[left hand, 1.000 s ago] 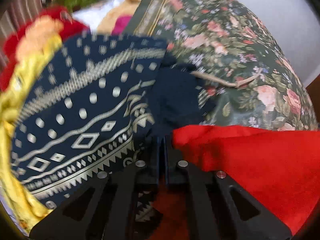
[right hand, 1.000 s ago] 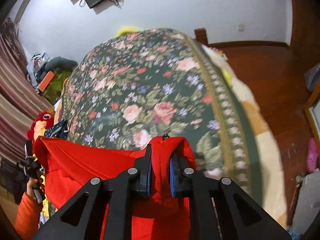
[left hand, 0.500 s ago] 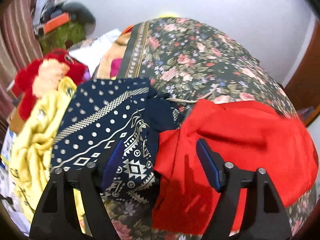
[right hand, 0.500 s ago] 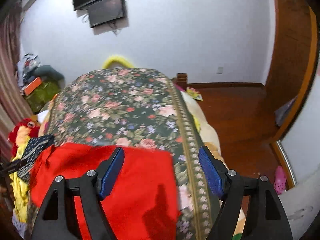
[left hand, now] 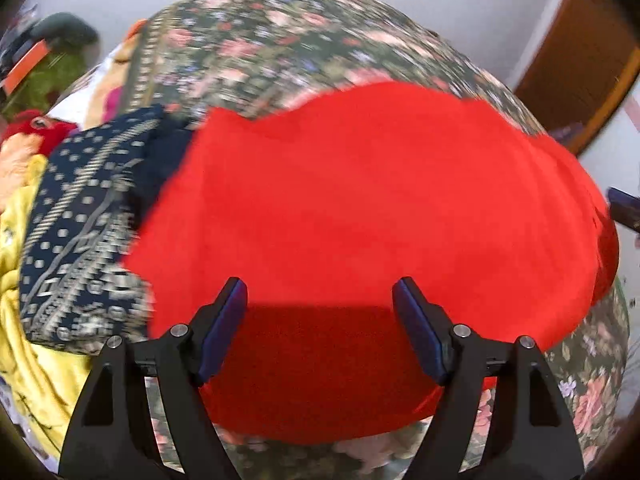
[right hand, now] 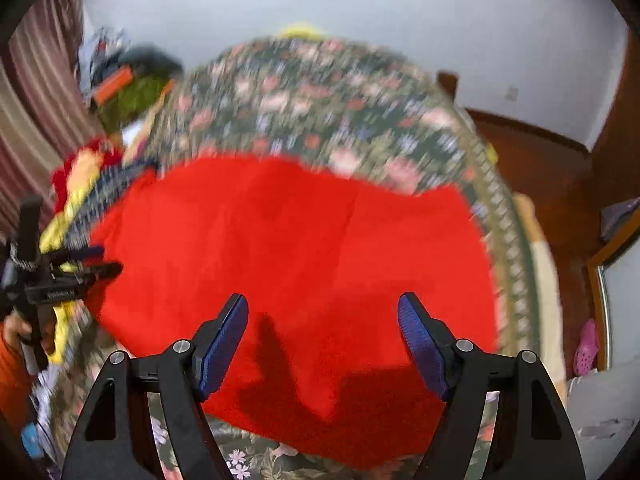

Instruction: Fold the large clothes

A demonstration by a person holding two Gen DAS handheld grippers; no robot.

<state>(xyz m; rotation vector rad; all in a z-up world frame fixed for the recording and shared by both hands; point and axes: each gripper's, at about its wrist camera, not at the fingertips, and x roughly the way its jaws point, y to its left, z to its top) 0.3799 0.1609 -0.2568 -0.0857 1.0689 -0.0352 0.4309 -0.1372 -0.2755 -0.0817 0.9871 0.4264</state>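
A large red garment lies spread on the floral bedspread. It also shows in the right wrist view on the bedspread. My left gripper is open and empty, held above the garment's near edge. My right gripper is open and empty, also above the garment's near part. The left gripper also shows in the right wrist view at the garment's left edge. The right gripper's tip shows at the right edge of the left wrist view.
A navy patterned cloth and a yellow cloth lie left of the red garment. A red plush toy sits behind them. Wooden floor lies right of the bed. A wall is behind the bed.
Both grippers were shut on the red garment a second ago, then opened and let it go. It now lies spread flat, and both grippers have pulled back over it.
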